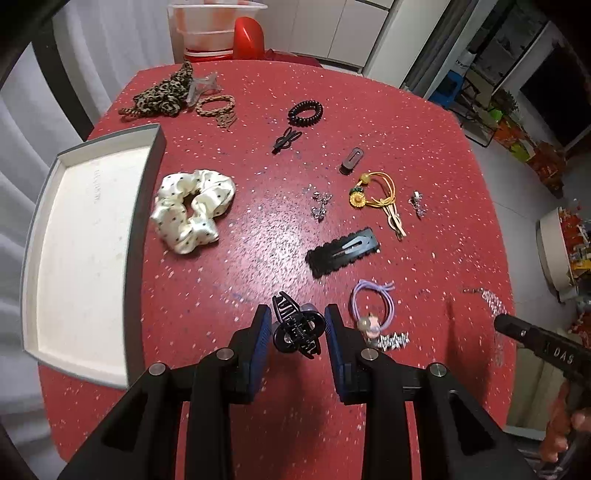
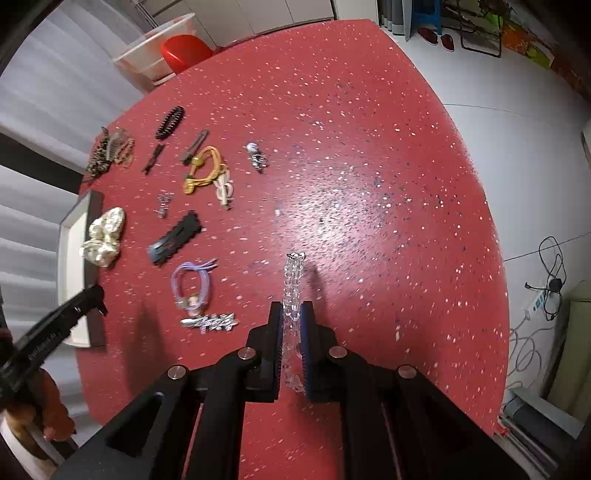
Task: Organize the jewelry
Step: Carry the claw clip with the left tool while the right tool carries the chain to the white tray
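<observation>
- A round red speckled surface (image 2: 369,166) filled the middle of the room.
- Pale grey curtains (image 2: 48,92) hung along one side.
- White cabinets (image 1: 332,29) stood behind.
- The floor (image 2: 498,122) was pale and glossy, with a white power strip (image 2: 535,301) and cables lying on it.

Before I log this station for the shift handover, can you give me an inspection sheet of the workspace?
Surface: red speckled round table, bare on its right half.
Job's things: open grey tray with white lining, empty; cream dotted satin scrunchie; black scalloped snap clip; lilac hair ties; yellow sunflower tie.
Clutter: clear plastic tub behind the table.
Grippers: left gripper shut on a small black claw clip; right gripper shut on a clear crystal bead bracelet.
Cables: white power strip and cords on the floor.
Surroundings: white cabinets, curtain.
</observation>
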